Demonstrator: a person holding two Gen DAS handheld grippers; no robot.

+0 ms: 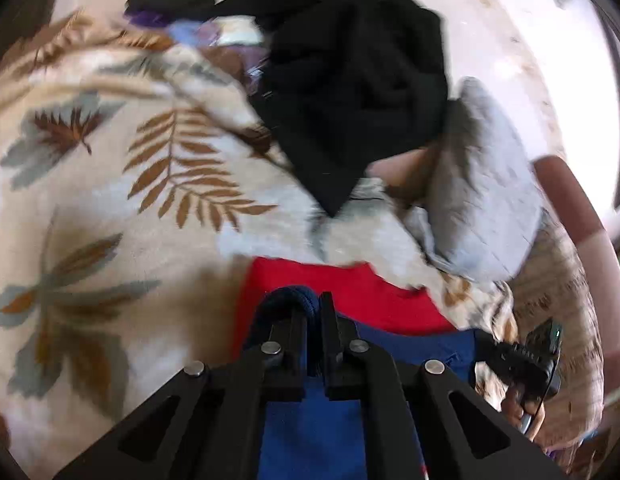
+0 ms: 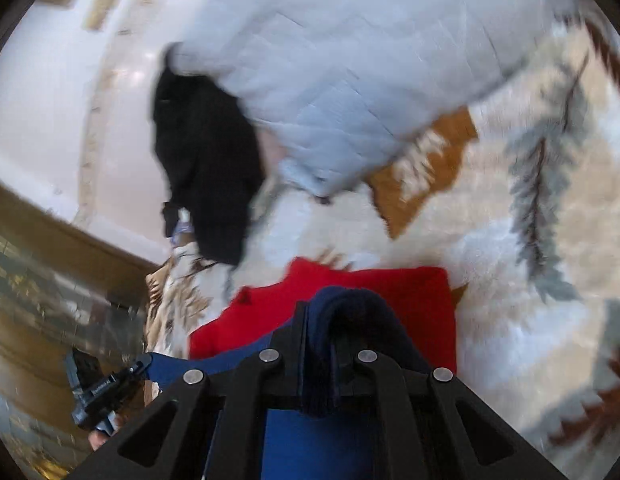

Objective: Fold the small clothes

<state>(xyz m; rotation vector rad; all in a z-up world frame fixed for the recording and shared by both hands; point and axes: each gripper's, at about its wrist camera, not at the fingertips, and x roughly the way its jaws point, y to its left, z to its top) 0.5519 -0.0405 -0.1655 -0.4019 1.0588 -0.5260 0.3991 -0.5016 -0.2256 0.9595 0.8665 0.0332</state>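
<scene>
Leaf-print blanket blurred; both grippers' fingers clenched on navy garment (hem bunched, rest hidden).

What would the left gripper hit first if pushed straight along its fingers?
Likely the red garment just past the left gripper, which is shut on a navy-trimmed blue garment; depth is unclear through the blur.

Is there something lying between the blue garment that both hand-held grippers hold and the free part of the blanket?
Yes. A red garment lies on the blanket directly under the blue garment that the left hand-held gripper and right hand-held gripper hold. Bare blanket shows beside it.
</scene>
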